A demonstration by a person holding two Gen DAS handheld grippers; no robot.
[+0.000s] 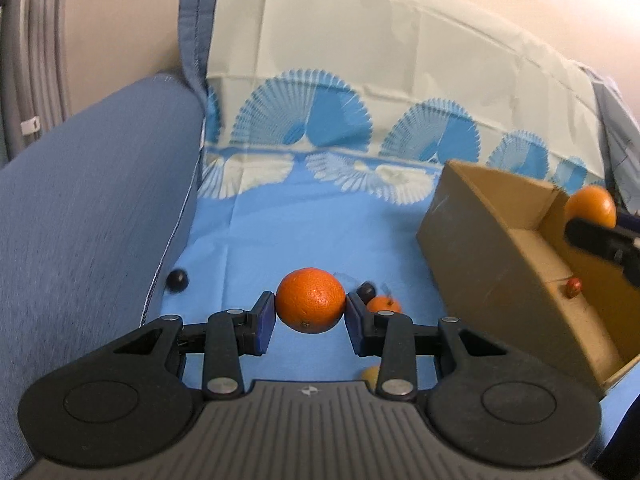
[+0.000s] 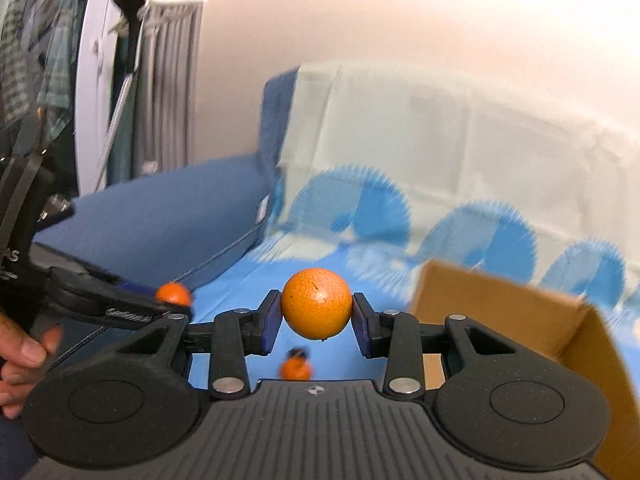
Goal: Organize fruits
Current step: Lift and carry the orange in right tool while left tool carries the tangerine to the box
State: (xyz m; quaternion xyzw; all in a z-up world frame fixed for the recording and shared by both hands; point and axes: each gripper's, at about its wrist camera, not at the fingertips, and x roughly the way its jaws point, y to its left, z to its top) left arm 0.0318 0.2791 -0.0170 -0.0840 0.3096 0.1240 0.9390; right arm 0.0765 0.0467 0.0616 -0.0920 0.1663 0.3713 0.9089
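My left gripper (image 1: 310,312) is shut on a deep orange fruit (image 1: 311,300), held above the blue patterned cloth (image 1: 304,236). My right gripper (image 2: 317,312) is shut on a paler orange (image 2: 317,303), lifted near the open cardboard box (image 2: 520,312). In the left wrist view that box (image 1: 492,248) stands at the right, with the right gripper's orange (image 1: 591,206) over its far corner and a small red fruit (image 1: 573,287) inside. The left gripper's orange (image 2: 173,294) shows at the left of the right wrist view.
On the cloth lie a small tangerine (image 1: 383,304), two dark plums (image 1: 178,279) (image 1: 366,291) and a yellowish fruit (image 1: 372,376) partly hidden by my fingers. A blue sofa arm (image 1: 92,216) rises at the left. A person's hand (image 2: 20,356) grips the left tool.
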